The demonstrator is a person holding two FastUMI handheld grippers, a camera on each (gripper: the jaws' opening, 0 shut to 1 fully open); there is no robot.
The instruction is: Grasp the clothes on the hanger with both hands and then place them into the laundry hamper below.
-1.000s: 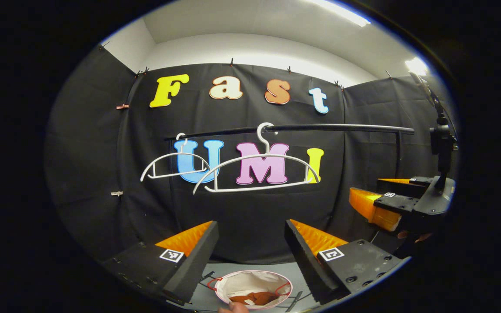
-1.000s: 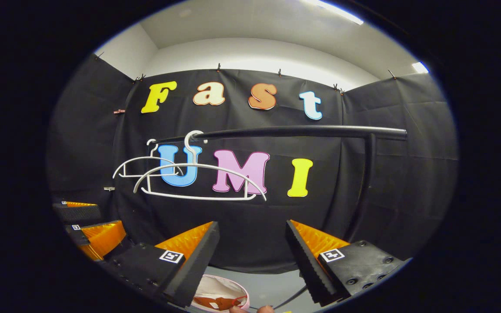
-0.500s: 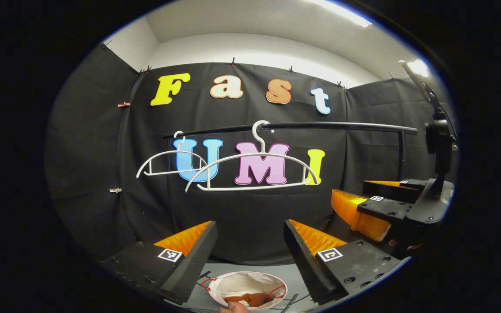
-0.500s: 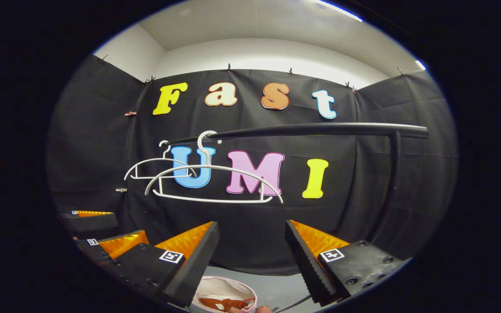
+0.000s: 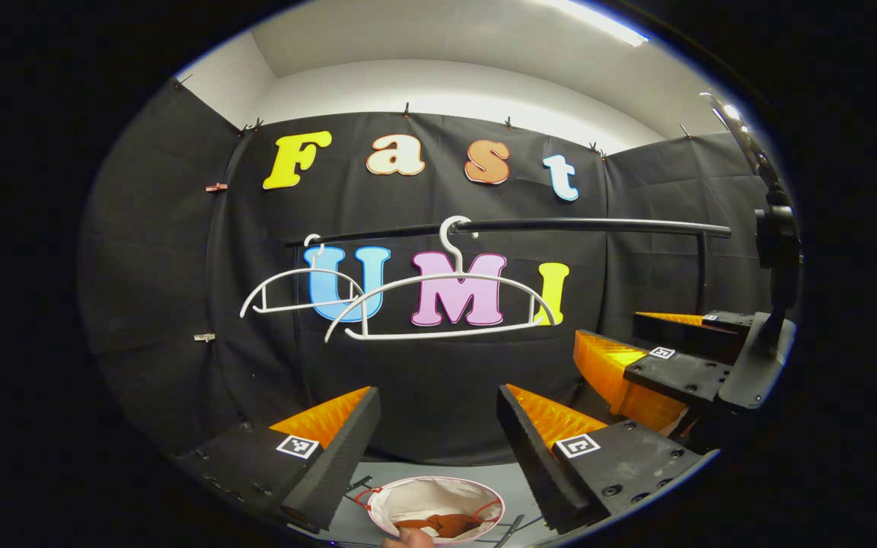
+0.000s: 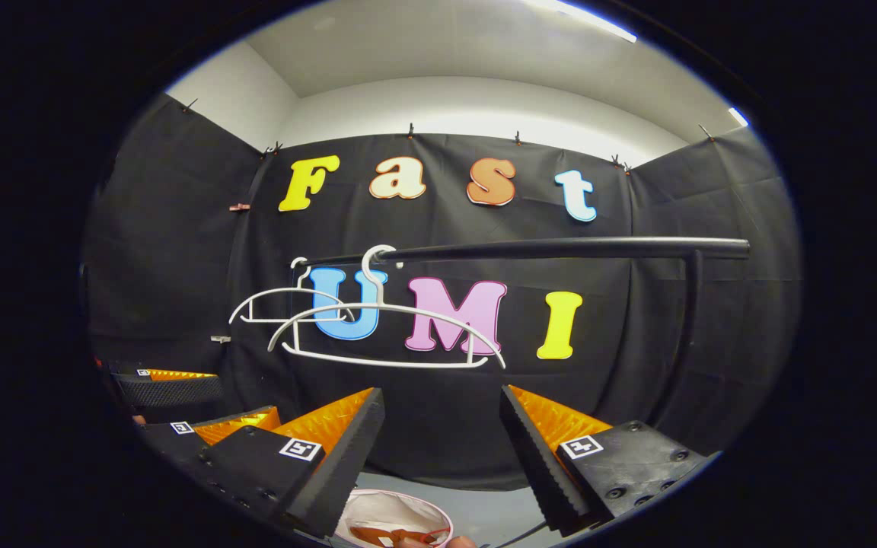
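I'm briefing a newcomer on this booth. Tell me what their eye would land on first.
Two bare white hangers hang from the black rail at mid height, no clothes on them. Low down between the open left gripper fingers sits the laundry hamper with a brown garment inside. The open right gripper is level beside it.

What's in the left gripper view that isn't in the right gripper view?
Left gripper view: the right gripper, open, off at the side, with a black mast rising from it. Right gripper view: the left gripper, open, low at the side. Both: two bare white hangers on the black rail, and the hamper below holding brown clothes.
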